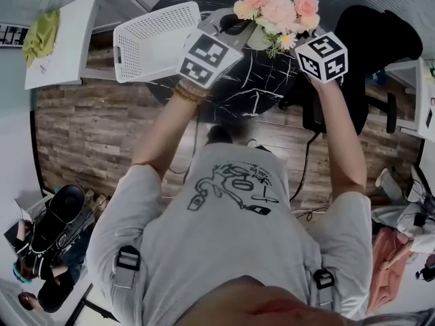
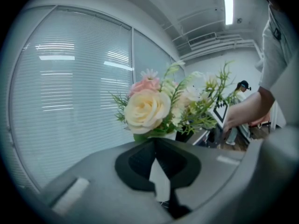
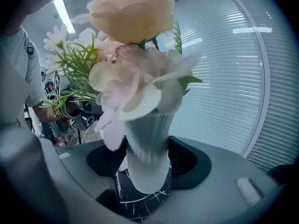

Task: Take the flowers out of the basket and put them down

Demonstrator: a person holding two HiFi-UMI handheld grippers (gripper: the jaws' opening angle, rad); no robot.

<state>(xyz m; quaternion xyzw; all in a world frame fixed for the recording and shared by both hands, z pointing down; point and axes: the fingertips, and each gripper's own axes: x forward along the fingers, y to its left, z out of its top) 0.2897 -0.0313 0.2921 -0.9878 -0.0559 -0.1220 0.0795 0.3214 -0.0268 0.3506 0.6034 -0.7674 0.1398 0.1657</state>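
head view | left tongs (image 2: 157, 171) pinch rim of white basket (image 1: 153, 39); right tongs (image 3: 145, 163) clamp vase (image 3: 146, 141) of flowers (image 1: 275, 9)

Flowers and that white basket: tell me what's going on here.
A person holds a gripper in each hand. The right gripper grips the white ribbed vase of flowers, already out of the basket and tilted over the black marble table, seemingly not set down yet. The left gripper is clamped on a thin white edge, apparently the basket's wall, holding it tipped beside the flowers.
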